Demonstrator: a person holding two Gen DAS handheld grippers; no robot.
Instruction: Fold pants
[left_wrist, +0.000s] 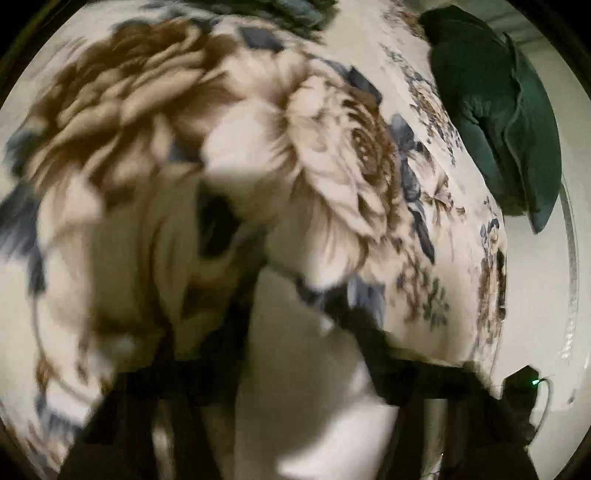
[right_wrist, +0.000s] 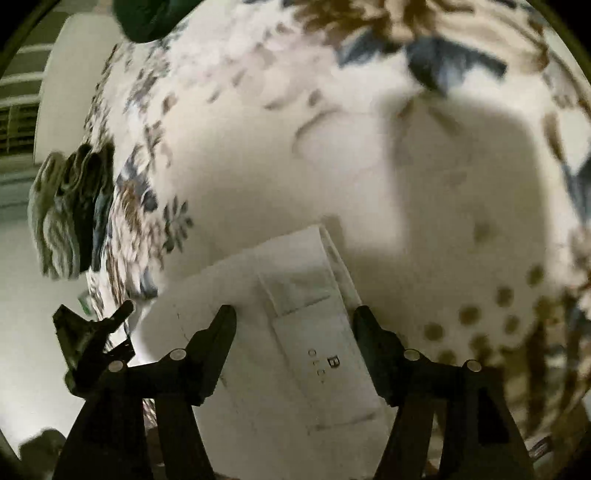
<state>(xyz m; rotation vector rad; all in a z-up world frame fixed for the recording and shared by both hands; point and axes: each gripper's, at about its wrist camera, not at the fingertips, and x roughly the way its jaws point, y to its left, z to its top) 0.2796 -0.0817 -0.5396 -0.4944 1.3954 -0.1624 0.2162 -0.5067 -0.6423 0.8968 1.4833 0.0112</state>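
Note:
The white pants (right_wrist: 295, 325) lie on a floral bedspread (right_wrist: 258, 129), with the waistband and a printed label between the fingers of my right gripper (right_wrist: 295, 317). That gripper is open and hovers just over the fabric. In the left wrist view the picture is blurred by motion. White cloth of the pants (left_wrist: 306, 369) hangs up between the dark fingers of my left gripper (left_wrist: 284, 288), which look closed on it above the bedspread (left_wrist: 332, 155).
A dark green pillow (left_wrist: 495, 122) lies at the far right of the bed, and shows at the top of the right wrist view (right_wrist: 144, 18). A stack of folded clothes (right_wrist: 70, 210) sits at the bed's left edge. White wall lies beyond.

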